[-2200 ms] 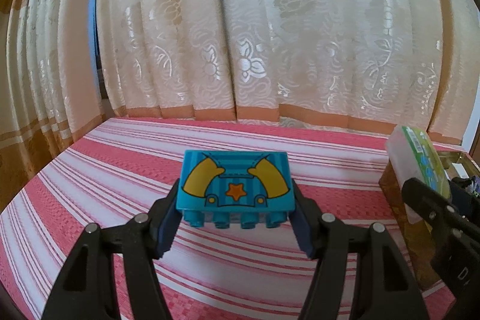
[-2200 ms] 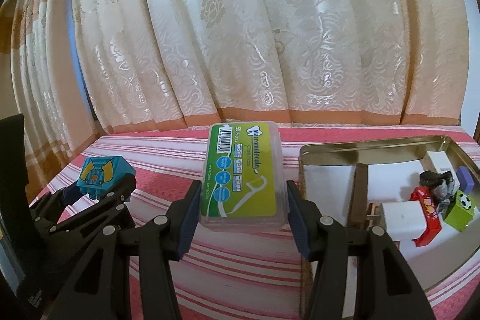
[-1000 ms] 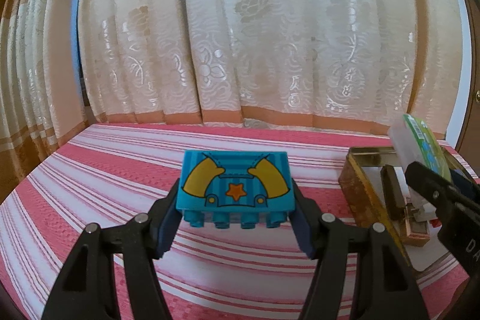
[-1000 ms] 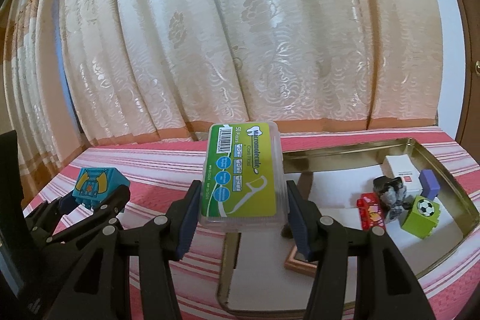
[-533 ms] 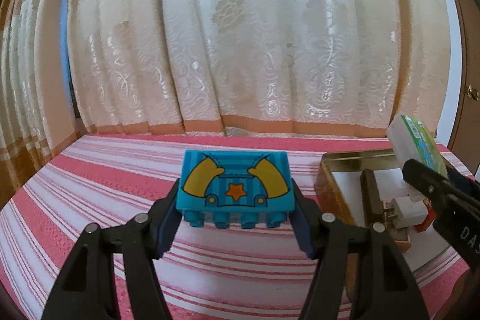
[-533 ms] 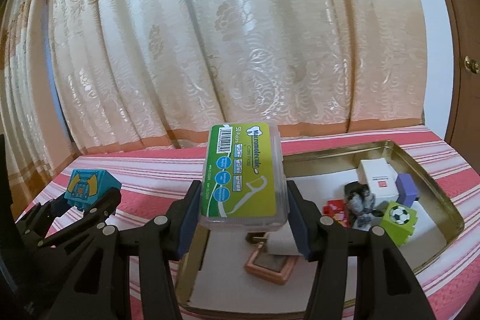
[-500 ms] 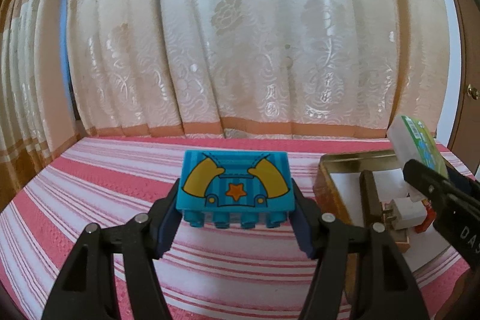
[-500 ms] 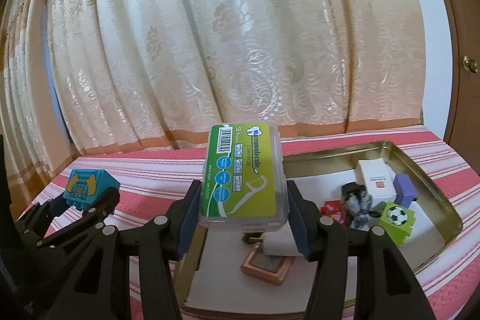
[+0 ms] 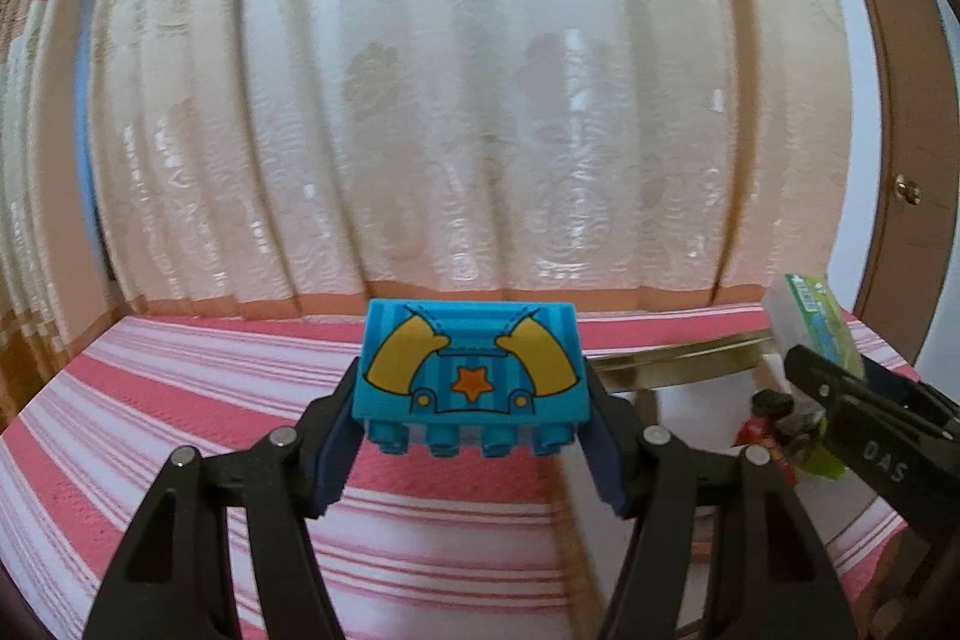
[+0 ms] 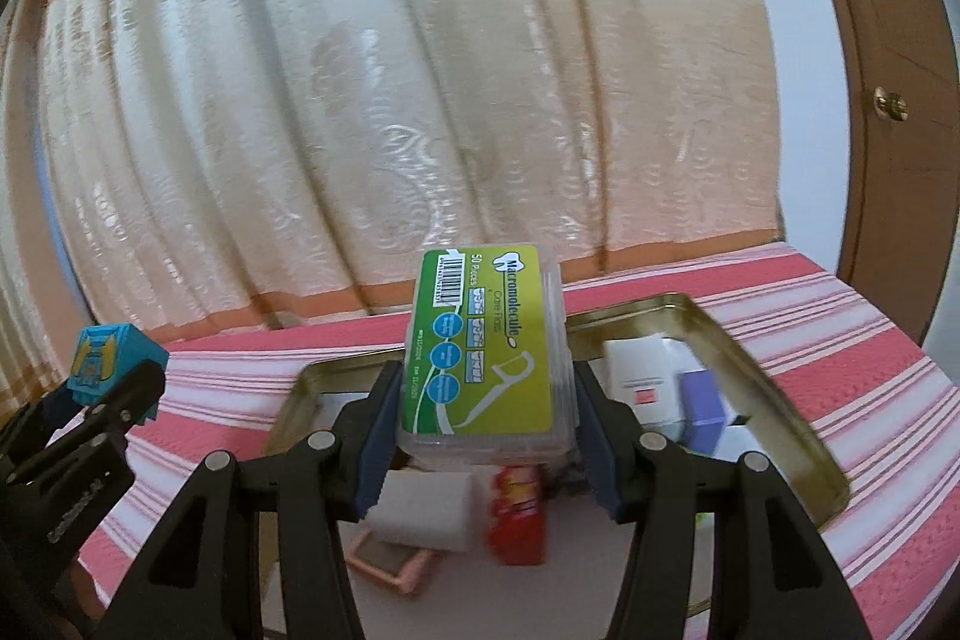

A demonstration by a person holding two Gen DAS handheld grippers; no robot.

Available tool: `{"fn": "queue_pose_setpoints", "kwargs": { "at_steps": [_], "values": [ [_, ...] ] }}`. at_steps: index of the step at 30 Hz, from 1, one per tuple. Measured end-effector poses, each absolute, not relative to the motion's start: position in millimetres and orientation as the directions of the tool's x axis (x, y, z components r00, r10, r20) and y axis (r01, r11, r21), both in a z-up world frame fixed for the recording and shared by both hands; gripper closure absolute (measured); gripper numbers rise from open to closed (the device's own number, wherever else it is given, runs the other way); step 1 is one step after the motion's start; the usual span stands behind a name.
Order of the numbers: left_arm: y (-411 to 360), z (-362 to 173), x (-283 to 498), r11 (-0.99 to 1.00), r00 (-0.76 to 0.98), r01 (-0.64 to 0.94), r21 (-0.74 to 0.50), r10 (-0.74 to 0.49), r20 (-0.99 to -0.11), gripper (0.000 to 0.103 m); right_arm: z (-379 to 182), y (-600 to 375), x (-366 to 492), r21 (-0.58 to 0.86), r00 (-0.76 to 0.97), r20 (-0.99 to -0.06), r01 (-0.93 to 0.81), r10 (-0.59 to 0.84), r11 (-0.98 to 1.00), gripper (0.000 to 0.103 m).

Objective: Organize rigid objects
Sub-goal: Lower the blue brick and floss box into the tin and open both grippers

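My left gripper (image 9: 471, 451) is shut on a blue toy brick (image 9: 471, 376) with yellow sleeves and an orange star, held above the striped cloth. My right gripper (image 10: 483, 451) is shut on a clear floss-pick box (image 10: 486, 358) with a green label, held above the gold metal tray (image 10: 774, 400). The tray holds a white block (image 10: 639, 379), a purple block (image 10: 699, 412), a red item (image 10: 516, 517), a white cube (image 10: 420, 511) and a pink frame (image 10: 390, 559). The brick also shows at left in the right wrist view (image 10: 111, 355). The floss box shows at right in the left wrist view (image 9: 810, 322).
A red and white striped cloth (image 9: 180, 400) covers the table. Cream patterned curtains (image 9: 450, 100) hang behind it. A brown wooden door (image 10: 888, 100) with a knob stands at the right. The tray's near rim (image 9: 678, 352) lies just right of my left gripper.
Both grippers have moved right and forward with their loads. The tray now lies right under my right gripper and closer to my left one.
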State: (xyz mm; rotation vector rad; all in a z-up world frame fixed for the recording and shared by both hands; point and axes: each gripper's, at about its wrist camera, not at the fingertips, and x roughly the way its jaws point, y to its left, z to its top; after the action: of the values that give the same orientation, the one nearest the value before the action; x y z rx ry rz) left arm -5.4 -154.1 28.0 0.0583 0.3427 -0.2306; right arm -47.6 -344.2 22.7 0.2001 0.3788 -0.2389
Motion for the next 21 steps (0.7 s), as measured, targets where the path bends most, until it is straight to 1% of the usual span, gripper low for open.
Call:
{"fn": "queue_pose_setpoints", "kwargs": {
  "at_steps": [5,9,16,21],
  "values": [
    [-184,26,-5,0.953,0.89,0.303,0.013,-0.278,-0.361,0.039,20,-367,-43,0.143,0.883,-0.414,0.305,-0.223,0.942,0.046],
    [-212,20,-1,0.937,0.858,0.35,0.003,-0.319,-0.402,0.039,15,-380,-39,0.117,0.862,-0.444,0.324,-0.242,0.939,0.046],
    [-243,5,2,0.921,0.819,0.389,0.02,-0.336,-0.466,0.039,9,-396,-30,0.096,0.833,-0.484,0.355,-0.268,0.93,0.046],
    [-249,-4,4,0.922,0.808,0.385,0.045,-0.313,-0.499,0.039,7,-392,-24,0.103,0.835,-0.504,0.313,-0.222,0.944,0.046]
  ]
}}
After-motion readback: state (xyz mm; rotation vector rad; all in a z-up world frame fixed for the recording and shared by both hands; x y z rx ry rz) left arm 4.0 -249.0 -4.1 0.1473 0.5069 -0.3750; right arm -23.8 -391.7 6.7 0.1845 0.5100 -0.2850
